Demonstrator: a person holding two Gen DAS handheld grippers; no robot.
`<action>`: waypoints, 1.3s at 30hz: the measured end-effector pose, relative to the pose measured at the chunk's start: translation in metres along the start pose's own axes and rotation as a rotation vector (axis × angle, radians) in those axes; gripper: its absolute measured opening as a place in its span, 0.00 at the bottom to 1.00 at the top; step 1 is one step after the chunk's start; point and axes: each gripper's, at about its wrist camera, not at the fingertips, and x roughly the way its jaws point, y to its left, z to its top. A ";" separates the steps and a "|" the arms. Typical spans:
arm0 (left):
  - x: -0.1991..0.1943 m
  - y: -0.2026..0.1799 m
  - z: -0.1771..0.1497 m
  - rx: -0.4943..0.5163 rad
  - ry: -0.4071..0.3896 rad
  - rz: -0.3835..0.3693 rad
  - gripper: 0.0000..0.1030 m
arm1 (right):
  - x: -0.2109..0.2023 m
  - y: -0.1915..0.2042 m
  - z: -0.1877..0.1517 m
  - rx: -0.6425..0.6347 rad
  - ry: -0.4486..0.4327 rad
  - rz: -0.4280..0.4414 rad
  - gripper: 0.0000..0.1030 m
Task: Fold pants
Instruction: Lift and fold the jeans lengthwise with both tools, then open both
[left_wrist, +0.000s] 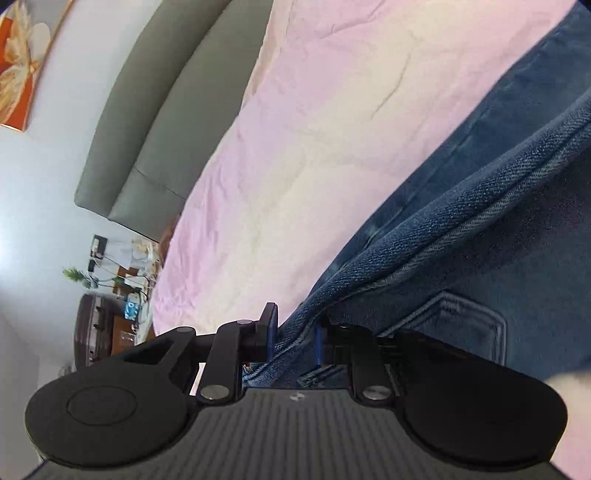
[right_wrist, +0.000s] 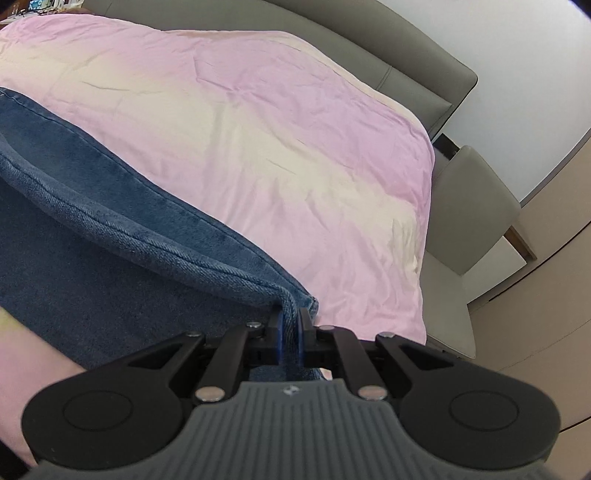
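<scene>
Both tools clamp the jeans (left_wrist: 480, 229) above the bed (right_wrist: 258, 147): left tool (left_wrist: 295, 341) on thick waistband, right tool (right_wrist: 290, 338) fully closed on hem. Uneven pull could skew the fold or slip the hem.

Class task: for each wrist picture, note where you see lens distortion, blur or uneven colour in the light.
Left wrist view: fisheye bends the grey headboard; the jeans smear near the pocket, and the left gripper is sharp. Right wrist view: the pink bedcover shows yellowish patches; walls curve; the right gripper is crisp.
</scene>
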 end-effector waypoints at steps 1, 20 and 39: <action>0.012 -0.001 0.009 -0.007 0.018 -0.012 0.22 | 0.015 -0.002 0.007 0.002 0.018 0.006 0.00; 0.115 -0.044 0.022 -0.016 0.129 -0.138 0.21 | 0.194 0.015 0.034 -0.060 0.245 0.104 0.00; 0.110 -0.055 0.037 0.012 0.106 -0.087 0.28 | 0.212 0.019 0.052 -0.102 0.269 0.061 0.02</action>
